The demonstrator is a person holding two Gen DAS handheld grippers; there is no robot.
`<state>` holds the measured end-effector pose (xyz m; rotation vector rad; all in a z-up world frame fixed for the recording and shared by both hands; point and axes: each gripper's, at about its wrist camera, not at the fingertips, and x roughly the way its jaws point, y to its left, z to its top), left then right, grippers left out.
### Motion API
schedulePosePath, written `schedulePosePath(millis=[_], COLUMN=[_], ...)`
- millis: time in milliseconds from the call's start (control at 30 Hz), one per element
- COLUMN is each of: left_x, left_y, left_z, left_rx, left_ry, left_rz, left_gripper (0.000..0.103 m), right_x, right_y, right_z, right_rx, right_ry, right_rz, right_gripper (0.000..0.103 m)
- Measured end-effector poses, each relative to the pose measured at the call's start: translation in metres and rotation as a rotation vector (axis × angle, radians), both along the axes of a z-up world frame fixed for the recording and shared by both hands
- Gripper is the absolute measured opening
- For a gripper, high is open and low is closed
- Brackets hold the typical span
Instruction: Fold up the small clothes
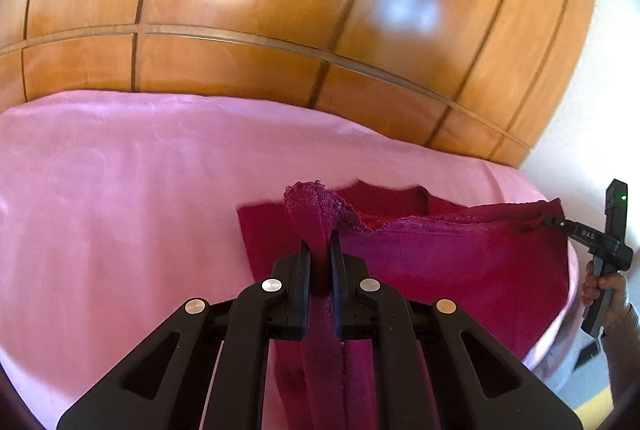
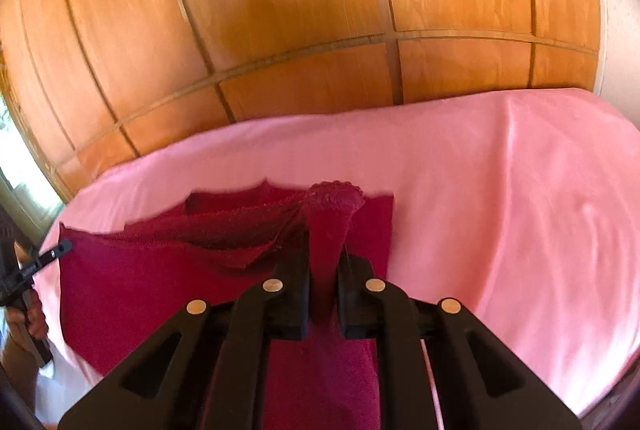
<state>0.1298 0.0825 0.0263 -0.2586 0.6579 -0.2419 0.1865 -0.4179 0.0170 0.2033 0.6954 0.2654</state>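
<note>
Both corners of red garment [image 1: 460,262] pinched, left gripper [image 1: 320,254] and right gripper [image 2: 324,262]; best carried level, taut (no sagging) over pink sheet [image 1: 120,190].

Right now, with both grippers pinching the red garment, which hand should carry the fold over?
Neither alone, probably. Left gripper and right gripper each clamp a corner of the red garment, stretched between them above the pink sheet; move together.

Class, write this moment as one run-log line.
step: lift edge | left gripper: shut on garment | right gripper: shut on garment | surface: pink sheet
</note>
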Motion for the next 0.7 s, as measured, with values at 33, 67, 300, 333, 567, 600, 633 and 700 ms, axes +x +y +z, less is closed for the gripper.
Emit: schedulePosePath(millis=[33,67,300,333,567,600,633,700], left_x=[0.013,0.025,0.109,0.116,0.151,0.147,0.143,0.125], left_y=[0.001,0.002,0.003,0.002,0.001,0.005,0.009,0.02], left_z=[-0.002,-0.003,-0.03,-0.035,-0.08,-0.078,-0.076,-0.071], left_rx=[-0.001,0.003,0.047,0.054,0.102,0.087,0.075,0.019], left_ry=[0.007,0.014,0.107,0.121,0.26,0.26,0.263,0.26], left_rz=[0.011,0.023,0.08,0.08,0.096,0.099,0.109,0.123], left_gripper=[0.007,0.007,0.007,0.007,0.02,0.023,0.033,0.039], right_x=[0.012,0.027,0.104,0.114,0.137,0.133,0.125,0.108], right_y=[0.002,0.004,0.023,0.024,0.014,0.01,0.006,-0.001], right_z=[-0.001,-0.004,-0.038,-0.047,-0.093,-0.089,-0.081,-0.071], right_rx=[0.006,0.012,-0.057,-0.068,-0.067,-0.045,-0.039,-0.018], right_ry=[0.0,0.006,0.063,0.088,0.213,0.2,0.175,0.153], right_rz=[-0.01,-0.02,-0.081,-0.093,-0.136,-0.128,-0.122,-0.101], right_gripper=[0.009,0.009,0.009,0.009,0.036,0.038,0.048,0.06])
